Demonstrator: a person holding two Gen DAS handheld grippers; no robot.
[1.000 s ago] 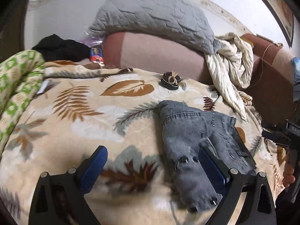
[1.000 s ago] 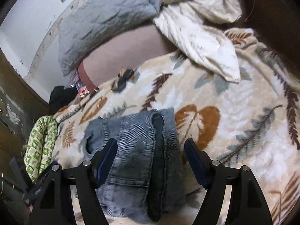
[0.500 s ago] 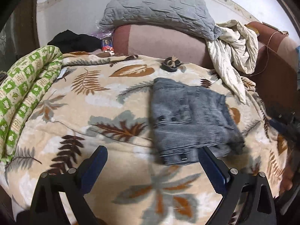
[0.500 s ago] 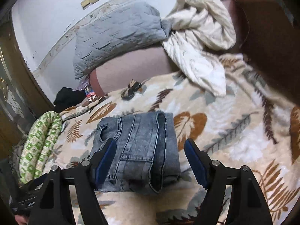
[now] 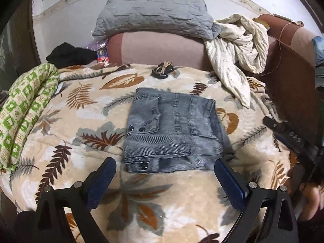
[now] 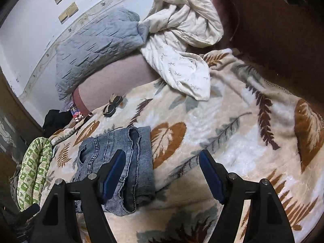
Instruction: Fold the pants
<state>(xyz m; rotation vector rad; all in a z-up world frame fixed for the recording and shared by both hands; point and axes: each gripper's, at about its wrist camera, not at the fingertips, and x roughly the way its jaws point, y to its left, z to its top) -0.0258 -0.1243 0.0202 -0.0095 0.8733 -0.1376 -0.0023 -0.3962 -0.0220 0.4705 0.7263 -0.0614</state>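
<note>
Denim pants [image 5: 174, 129] folded on blanket [image 5: 81, 113], just beyond both grippers' empty, wide-apart jaws

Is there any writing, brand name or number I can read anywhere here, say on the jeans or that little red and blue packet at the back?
None can be read.
Small red and blue packet: printed, but too small and blurred to read.
Folded jeans: only plain snaps; no label shows.

The pants [image 5: 174, 129] are faded grey ribbed denim, matt. At their 6 o'clock, the blanket [image 5: 66, 158] looks plush fleece. The pillow [image 5: 154, 10] is quilted cloth.
</note>
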